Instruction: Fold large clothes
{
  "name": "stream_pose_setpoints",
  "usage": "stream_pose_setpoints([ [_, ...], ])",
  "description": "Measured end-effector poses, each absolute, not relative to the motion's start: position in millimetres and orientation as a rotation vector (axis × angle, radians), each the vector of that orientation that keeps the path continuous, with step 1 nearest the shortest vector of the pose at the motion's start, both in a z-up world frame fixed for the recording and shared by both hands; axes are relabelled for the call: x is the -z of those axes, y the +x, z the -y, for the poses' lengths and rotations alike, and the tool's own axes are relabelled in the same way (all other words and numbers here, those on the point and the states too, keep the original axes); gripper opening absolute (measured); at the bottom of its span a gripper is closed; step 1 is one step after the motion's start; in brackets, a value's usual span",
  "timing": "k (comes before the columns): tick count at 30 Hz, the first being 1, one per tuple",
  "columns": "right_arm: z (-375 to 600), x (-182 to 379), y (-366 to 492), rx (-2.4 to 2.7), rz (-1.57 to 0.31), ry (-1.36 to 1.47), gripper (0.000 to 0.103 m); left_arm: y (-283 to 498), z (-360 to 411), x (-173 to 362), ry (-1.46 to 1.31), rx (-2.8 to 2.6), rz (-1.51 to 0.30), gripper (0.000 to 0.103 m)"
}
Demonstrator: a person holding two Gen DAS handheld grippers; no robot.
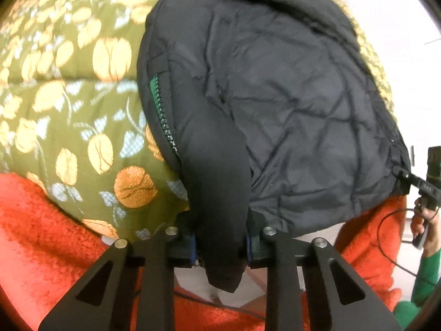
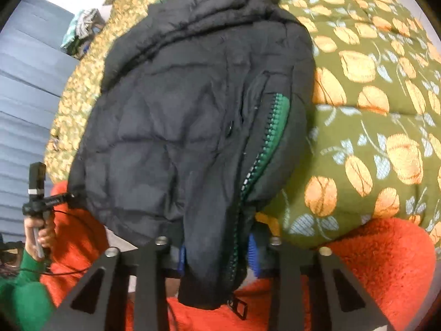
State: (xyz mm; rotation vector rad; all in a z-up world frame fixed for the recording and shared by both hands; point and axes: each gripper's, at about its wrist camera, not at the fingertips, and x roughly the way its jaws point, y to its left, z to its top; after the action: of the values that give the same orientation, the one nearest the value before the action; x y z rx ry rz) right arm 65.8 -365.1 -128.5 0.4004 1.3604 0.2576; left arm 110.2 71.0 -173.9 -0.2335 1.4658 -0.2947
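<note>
Jacket [image 1: 275, 96] hem clamped by both grippers' jaws.

olive quilt [image 2: 372, 127] spread wide here, printed with orange fruit and pale leaves, a seam running across it. a fuzzy red blanket [image 1: 41, 220] bunched at the near edge, bright under the light. over on the right wrist view, blue-grey slats [image 2: 24, 110] line the left side, with a small striped heap of cloth [image 2: 82, 24] beside the quilt. pale, washed-out wall [image 1: 399, 41] on the left view's right
</note>
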Motion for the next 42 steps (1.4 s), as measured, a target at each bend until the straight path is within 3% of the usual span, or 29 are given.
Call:
stream_pose_setpoints([
  [8,362,71,80,-0.350,-1.239,0.421,0.026,106,-93,112,-0.295,0.353,-1.350,0.022],
  [16,369,60,74,-0.367,-1.201,0.414,0.022,93,-97,105,-0.304,0.354,-1.327,0.022],
  [25,367,52,34,-0.443,-1.221,0.551,0.017,72,-98,82,-0.283,0.358,-1.338,0.021],
  [34,360,11,-17,-0.515,-1.184,0.642,0.017,23,-116,19,-0.286,0.412,-1.337,0.020],
  [42,377,-6,32,-0.560,-1.048,0.692,0.017,107,-119,-20,-0.308,0.445,-1.094,0.019],
])
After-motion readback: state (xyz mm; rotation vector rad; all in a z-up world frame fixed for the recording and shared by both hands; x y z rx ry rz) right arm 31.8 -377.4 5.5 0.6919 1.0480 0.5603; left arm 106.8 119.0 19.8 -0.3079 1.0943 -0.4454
